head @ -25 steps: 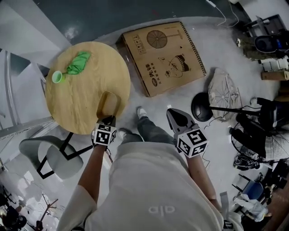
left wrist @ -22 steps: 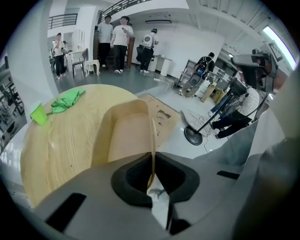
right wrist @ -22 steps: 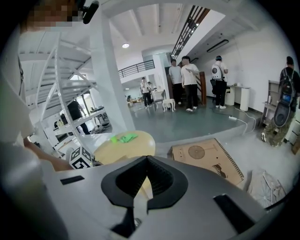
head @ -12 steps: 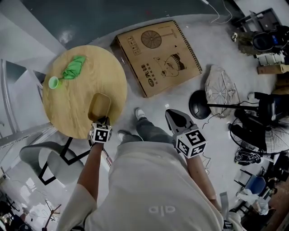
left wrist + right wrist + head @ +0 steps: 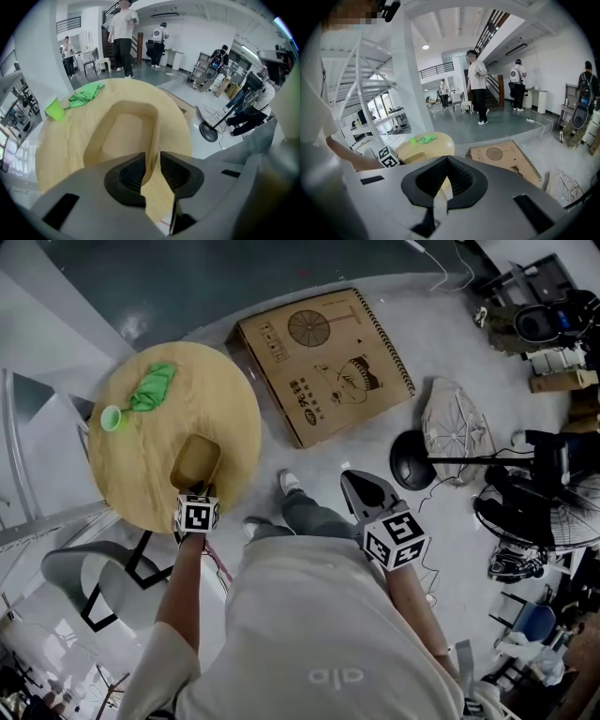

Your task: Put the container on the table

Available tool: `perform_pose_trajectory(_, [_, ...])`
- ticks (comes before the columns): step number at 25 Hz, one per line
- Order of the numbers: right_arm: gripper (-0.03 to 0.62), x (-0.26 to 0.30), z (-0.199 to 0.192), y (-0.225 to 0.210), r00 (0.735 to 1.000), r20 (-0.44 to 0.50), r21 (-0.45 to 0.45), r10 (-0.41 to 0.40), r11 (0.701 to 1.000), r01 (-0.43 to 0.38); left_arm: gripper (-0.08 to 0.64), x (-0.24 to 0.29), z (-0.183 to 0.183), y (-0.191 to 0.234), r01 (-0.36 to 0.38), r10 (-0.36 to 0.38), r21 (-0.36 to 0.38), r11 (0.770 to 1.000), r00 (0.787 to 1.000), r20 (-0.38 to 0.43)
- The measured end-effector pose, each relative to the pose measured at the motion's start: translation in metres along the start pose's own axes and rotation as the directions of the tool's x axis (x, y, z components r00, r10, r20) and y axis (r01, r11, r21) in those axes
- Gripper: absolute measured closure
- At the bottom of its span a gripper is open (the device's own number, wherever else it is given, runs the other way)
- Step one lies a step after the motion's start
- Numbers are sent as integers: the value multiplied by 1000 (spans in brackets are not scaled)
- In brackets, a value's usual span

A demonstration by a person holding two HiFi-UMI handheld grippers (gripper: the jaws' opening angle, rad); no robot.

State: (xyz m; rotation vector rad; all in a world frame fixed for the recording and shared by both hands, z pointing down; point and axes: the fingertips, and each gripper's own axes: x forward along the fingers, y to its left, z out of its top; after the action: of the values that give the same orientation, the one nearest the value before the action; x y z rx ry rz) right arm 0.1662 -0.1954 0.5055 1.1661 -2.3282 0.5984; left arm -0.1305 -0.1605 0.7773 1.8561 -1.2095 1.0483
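The container (image 5: 195,461), a tan rounded-rectangle tray, rests on the round wooden table (image 5: 178,399) near its front edge. My left gripper (image 5: 197,491) is at the tray's near wall. In the left gripper view, the container's (image 5: 123,136) thin rim stands between the jaws of the left gripper (image 5: 151,161). These have just been opening, and small gaps show on both sides of the rim. My right gripper (image 5: 361,486) hangs above the floor beside the person's leg. In its own view the right gripper (image 5: 447,161) has its pads together with nothing between them.
A green cloth (image 5: 152,387) and a small green cup (image 5: 112,417) lie at the table's far left. A flat cardboard box (image 5: 323,362), a black fan base (image 5: 412,460) and a wire fan grille (image 5: 457,432) lie on the floor to the right. A grey chair (image 5: 89,573) stands below the table.
My left gripper and the container have shifted left and sunk onto the table top. The right gripper has kept still.
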Motion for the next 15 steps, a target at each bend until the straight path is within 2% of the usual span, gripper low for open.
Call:
perform_pose_trajectory(4, [566, -4, 3, 1, 1000, 7, -6, 8, 1000, -8, 431, -7, 1, -1, -9, 9, 7, 1000, 1000, -3])
perform_pose_trajectory(9, [566, -3, 7, 7, 999, 13, -14, 41, 999, -41, 431, -26, 6, -4, -25, 26, -35, 999, 999, 26])
perform_pose_trajectory(15, [566, 13, 18, 30, 989, 19, -59, 146, 988, -145, 531, -84, 30, -5, -59, 70, -81, 995, 987, 144])
